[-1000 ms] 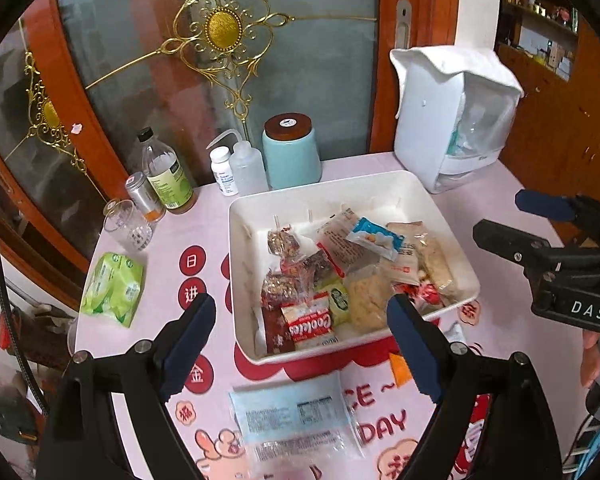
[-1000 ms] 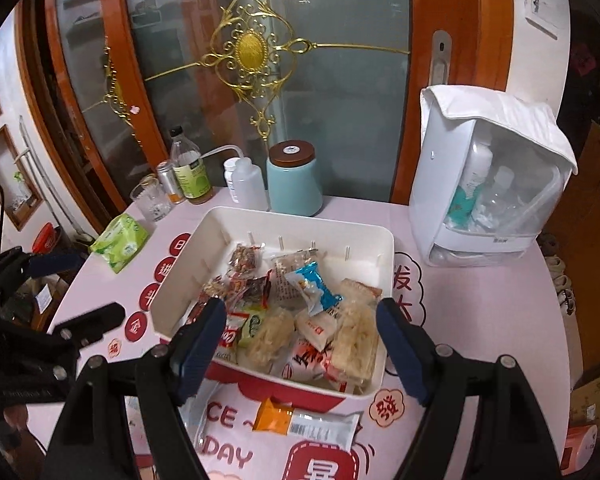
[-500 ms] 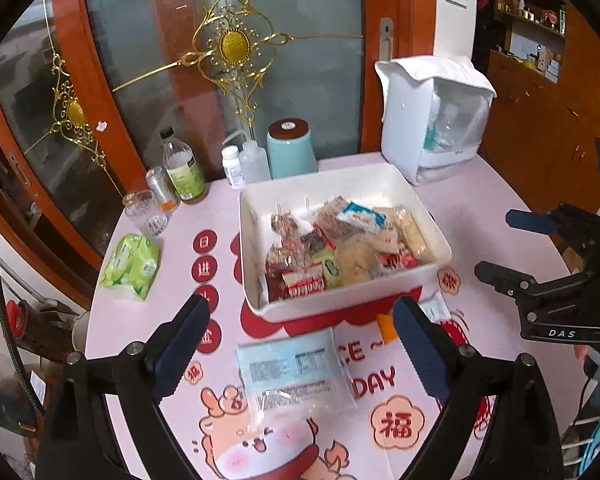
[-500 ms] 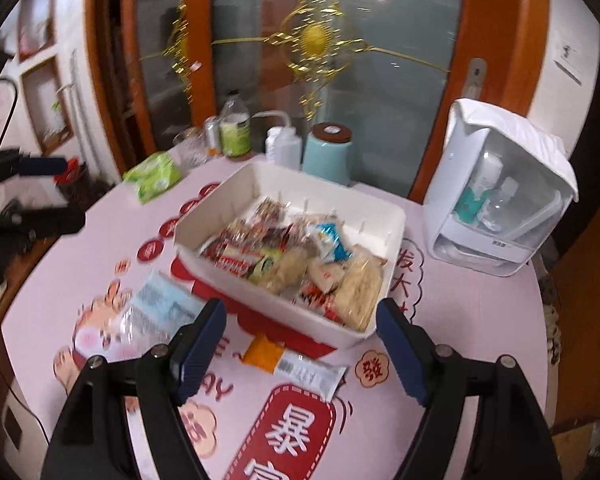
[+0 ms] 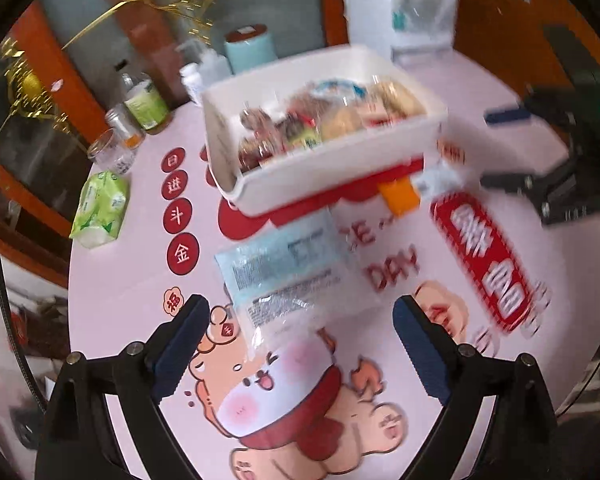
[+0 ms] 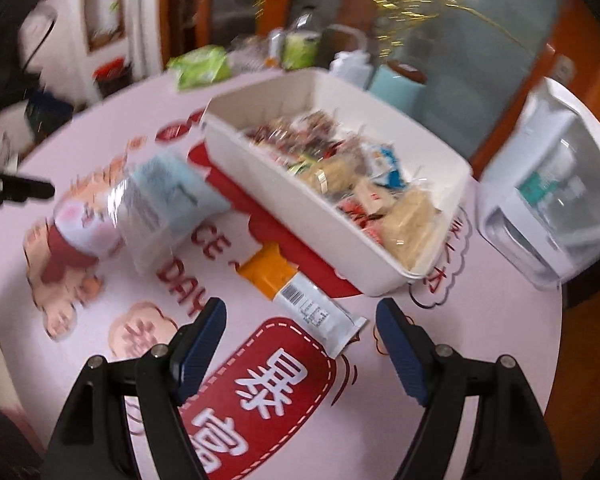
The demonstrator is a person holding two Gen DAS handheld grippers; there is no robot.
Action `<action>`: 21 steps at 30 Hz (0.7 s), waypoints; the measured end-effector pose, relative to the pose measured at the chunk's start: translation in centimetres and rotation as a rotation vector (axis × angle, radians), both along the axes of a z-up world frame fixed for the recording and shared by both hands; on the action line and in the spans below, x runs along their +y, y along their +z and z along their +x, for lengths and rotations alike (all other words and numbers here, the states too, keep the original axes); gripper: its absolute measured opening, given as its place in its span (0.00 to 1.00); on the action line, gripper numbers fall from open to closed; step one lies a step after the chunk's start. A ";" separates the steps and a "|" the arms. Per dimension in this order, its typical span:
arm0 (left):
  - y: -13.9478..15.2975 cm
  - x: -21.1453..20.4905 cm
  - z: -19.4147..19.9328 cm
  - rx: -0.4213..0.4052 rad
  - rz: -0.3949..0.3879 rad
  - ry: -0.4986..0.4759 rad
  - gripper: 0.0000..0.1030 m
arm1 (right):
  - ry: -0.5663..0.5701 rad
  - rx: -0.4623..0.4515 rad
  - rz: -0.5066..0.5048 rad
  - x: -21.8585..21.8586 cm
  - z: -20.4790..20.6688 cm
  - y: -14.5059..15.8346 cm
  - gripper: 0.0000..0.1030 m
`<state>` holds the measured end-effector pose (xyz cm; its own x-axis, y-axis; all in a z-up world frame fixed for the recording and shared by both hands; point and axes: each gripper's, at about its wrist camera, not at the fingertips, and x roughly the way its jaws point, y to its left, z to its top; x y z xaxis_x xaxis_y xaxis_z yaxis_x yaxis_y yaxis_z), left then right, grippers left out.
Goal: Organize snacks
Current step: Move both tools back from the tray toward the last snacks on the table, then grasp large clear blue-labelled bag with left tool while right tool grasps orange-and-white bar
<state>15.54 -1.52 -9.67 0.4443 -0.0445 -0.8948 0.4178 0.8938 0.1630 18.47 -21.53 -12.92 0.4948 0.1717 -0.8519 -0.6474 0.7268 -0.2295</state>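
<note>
Grippers (image 5: 300,344) (image 6: 300,344) spread wide, above table (image 5: 132,280)

Left gripper (image 5: 300,344): black frame, silver screws, blue pads.
Right gripper (image 6: 300,340): black frame, silver screws, blue pads.

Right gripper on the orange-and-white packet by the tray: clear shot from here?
Probably yes. The right gripper is open, and the packet lies flat just ahead, outside the tray, with nothing between. Its orange end sits close to the tray wall.
</note>
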 end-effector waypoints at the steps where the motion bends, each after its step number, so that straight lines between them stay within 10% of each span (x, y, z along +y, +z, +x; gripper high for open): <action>1: -0.6 0.0 0.1 0.001 0.020 -0.010 0.90 | 0.018 -0.002 -0.016 0.3 0.1 -0.8 0.76; 21: -8.5 0.7 4.1 0.129 0.137 -0.078 0.90 | 0.068 0.150 -0.091 1.6 5.6 -8.8 0.71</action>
<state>19.60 -0.80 -18.20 0.3259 0.0516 -0.9440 0.5099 0.8312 0.2214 24.03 -19.88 -21.71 0.3511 0.1195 -0.9287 -0.7261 0.6609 -0.1895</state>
